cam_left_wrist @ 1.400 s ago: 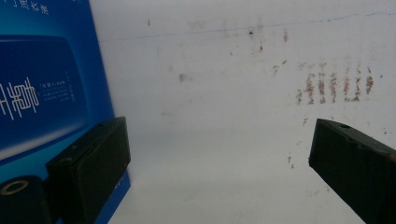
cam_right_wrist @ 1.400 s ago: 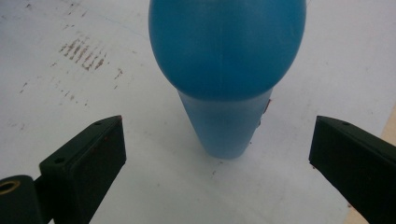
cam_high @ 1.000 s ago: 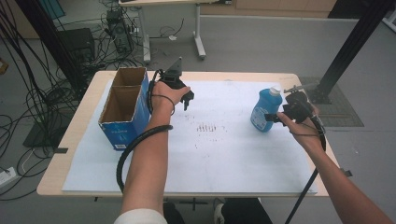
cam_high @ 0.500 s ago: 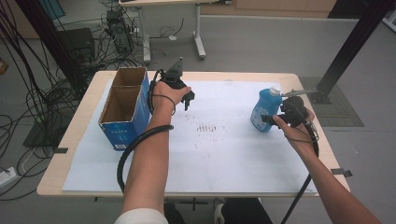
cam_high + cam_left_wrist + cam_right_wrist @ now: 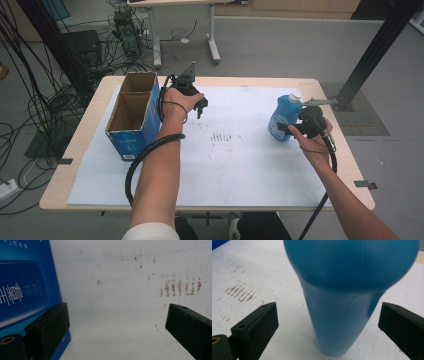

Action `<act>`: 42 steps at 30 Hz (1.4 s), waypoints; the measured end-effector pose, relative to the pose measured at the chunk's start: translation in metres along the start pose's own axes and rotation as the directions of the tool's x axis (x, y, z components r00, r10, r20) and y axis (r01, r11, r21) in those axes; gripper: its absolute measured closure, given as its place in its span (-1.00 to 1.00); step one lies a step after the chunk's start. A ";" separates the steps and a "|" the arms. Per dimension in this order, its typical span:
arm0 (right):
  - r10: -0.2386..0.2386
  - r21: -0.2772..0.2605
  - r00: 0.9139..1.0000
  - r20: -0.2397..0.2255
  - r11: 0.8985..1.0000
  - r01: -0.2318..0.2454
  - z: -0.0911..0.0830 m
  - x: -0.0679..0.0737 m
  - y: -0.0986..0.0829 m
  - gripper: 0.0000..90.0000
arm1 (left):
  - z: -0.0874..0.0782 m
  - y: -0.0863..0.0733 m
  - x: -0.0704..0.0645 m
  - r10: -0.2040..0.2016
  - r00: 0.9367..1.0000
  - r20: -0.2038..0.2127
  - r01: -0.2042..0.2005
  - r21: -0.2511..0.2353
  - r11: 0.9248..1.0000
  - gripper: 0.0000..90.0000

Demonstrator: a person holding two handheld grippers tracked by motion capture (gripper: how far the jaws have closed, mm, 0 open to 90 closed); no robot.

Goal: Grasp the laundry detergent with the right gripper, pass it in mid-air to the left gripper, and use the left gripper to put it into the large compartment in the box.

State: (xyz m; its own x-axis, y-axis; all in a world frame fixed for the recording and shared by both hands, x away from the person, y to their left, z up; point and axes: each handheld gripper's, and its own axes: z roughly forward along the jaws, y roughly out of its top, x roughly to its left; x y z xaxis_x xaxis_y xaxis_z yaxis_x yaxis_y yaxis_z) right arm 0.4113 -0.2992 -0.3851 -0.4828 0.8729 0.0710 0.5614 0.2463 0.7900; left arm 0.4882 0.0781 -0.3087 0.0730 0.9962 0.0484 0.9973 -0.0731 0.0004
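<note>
The blue bottle (image 5: 283, 119) is standing upright at about three o'clock on the white sheet (image 5: 240, 165), near the table's right edge. The right gripper (image 5: 283, 128) is sitting just beside it at its five o'clock side, jaws spread wide on either side of the bottle's body without touching it. At ten o'clock the left gripper (image 5: 200, 106) is hovering with its jaws also released, holding nothing, just beside the open cardboard box (image 5: 134, 116). Reddish smudges (image 5: 224, 137) are marking the sheet between the two grippers; nothing is lying between bottle and box.
</note>
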 end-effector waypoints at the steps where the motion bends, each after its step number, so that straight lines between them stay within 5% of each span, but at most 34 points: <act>1: -0.001 -0.006 1.000 0.003 1.000 0.001 0.001 0.000 0.000 -0.94 | 0.000 0.000 0.000 0.000 1.000 0.001 0.000 -0.001 1.000 -0.87; 42: -0.028 -0.113 0.999 0.018 0.993 0.030 0.011 0.002 -0.006 -0.96 | -0.003 0.002 -0.002 0.001 1.000 0.004 -0.001 -0.006 1.000 -0.87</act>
State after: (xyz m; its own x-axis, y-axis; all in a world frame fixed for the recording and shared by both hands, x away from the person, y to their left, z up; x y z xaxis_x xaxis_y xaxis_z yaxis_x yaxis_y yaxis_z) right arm 0.4143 -0.2940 -0.3962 -0.4866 0.8728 0.0378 0.4667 0.2232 0.8558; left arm 0.4898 0.0757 -0.3055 0.0739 0.9963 0.0441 0.9972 -0.0743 0.0062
